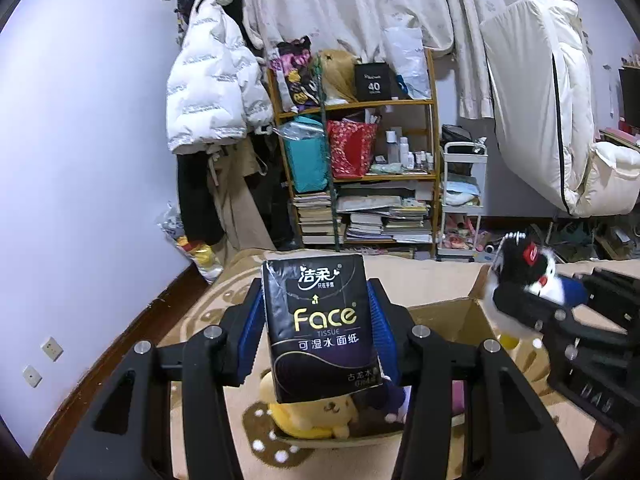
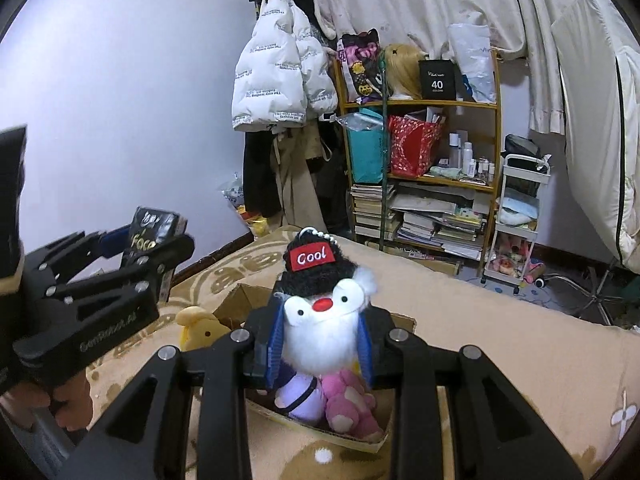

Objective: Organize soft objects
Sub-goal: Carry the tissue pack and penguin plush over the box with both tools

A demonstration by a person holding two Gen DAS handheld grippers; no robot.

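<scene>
My left gripper (image 1: 316, 320) is shut on a black "Face" tissue pack (image 1: 320, 328), held upright above an open cardboard box (image 1: 444, 316). A yellow dog plush (image 1: 316, 416) lies in the box under the pack. My right gripper (image 2: 320, 336) is shut on a white penguin plush (image 2: 324, 320) with a black "Cool" hat, its blue pads pressing its sides. Below it in the box (image 2: 400, 320) lie a pink plush (image 2: 348, 404), a lilac plush (image 2: 300, 396) and the yellow plush (image 2: 200, 328). The left gripper with the pack (image 2: 154, 232) shows at the left of the right wrist view; the penguin (image 1: 532, 276) shows at the right of the left wrist view.
The box sits on a beige patterned blanket (image 2: 500, 340) on a bed. Behind stand a cluttered wooden shelf (image 1: 360, 160), hanging coats (image 1: 216, 92), a white trolley (image 1: 464, 208) and curtains. A person's hand (image 2: 48, 400) holds the left gripper.
</scene>
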